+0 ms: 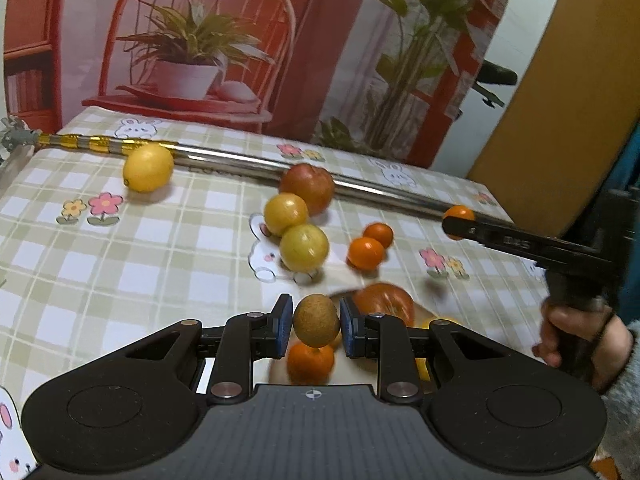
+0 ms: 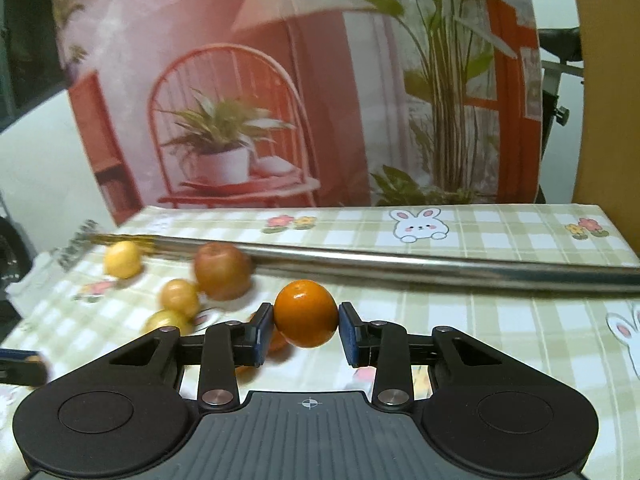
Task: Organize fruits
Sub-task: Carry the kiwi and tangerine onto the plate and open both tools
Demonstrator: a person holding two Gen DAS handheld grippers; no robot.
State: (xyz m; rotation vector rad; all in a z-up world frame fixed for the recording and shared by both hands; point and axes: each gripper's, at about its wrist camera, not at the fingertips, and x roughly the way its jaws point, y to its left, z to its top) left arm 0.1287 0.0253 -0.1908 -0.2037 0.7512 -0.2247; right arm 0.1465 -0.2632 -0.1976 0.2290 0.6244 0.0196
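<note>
Kiwi (image 1: pixel 316 321) in jaws; apple (image 1: pixel 385 303) just beyond.

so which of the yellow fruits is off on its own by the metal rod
The lemon, far left against the metal rod. The other two yellow fruits touch each other beside the red apple.

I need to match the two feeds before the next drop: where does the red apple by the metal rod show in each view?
Left wrist view: the red apple sits upper centre, against the metal rod, just behind two yellow fruits.
Right wrist view: the red apple sits left of centre, above and left of the orange in the right hand-held gripper.
Shared landmark: the metal rod lying across the checked tablecloth.
</note>
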